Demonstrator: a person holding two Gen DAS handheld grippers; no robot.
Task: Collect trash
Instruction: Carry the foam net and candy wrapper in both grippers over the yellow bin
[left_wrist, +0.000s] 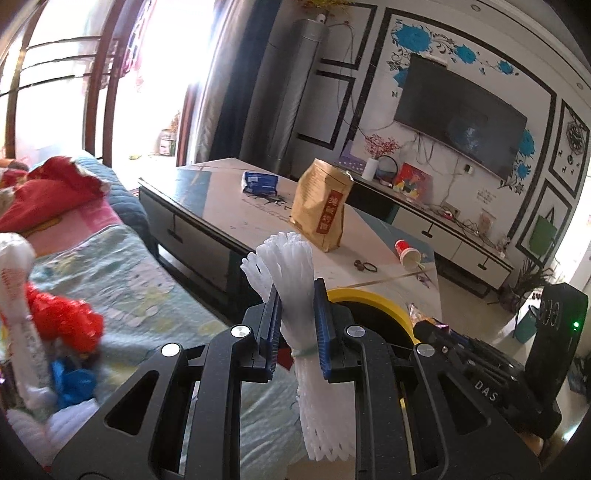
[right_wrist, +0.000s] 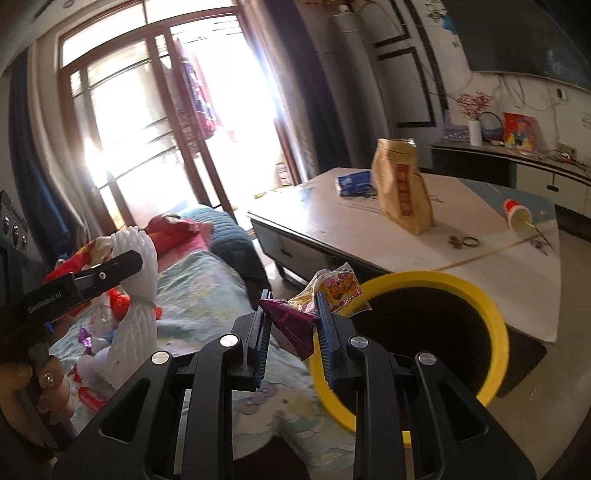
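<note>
My left gripper (left_wrist: 295, 295) is shut on a white foam fruit net (left_wrist: 295, 266) that sticks up between its blue pads and hangs below them; the same foam net (right_wrist: 135, 295) shows at the left of the right wrist view. My right gripper (right_wrist: 293, 299) is shut on crumpled snack wrappers (right_wrist: 295, 325), purple and yellow-pink, beside the rim of a yellow-rimmed black bin (right_wrist: 491, 314). That bin (left_wrist: 369, 299) sits just behind my left fingers. More trash lies on the sofa: a red wrapper (left_wrist: 62, 317) and a blue scrap (left_wrist: 74, 384).
A coffee table (left_wrist: 229, 214) carries a brown paper bag (left_wrist: 323, 206), a blue packet (left_wrist: 258, 182), a tipped red-and-white cup (left_wrist: 406, 254) and a small ring. A quilted sofa cover (left_wrist: 129, 288) lies below. A TV cabinet and wall TV stand at the right, glass doors behind.
</note>
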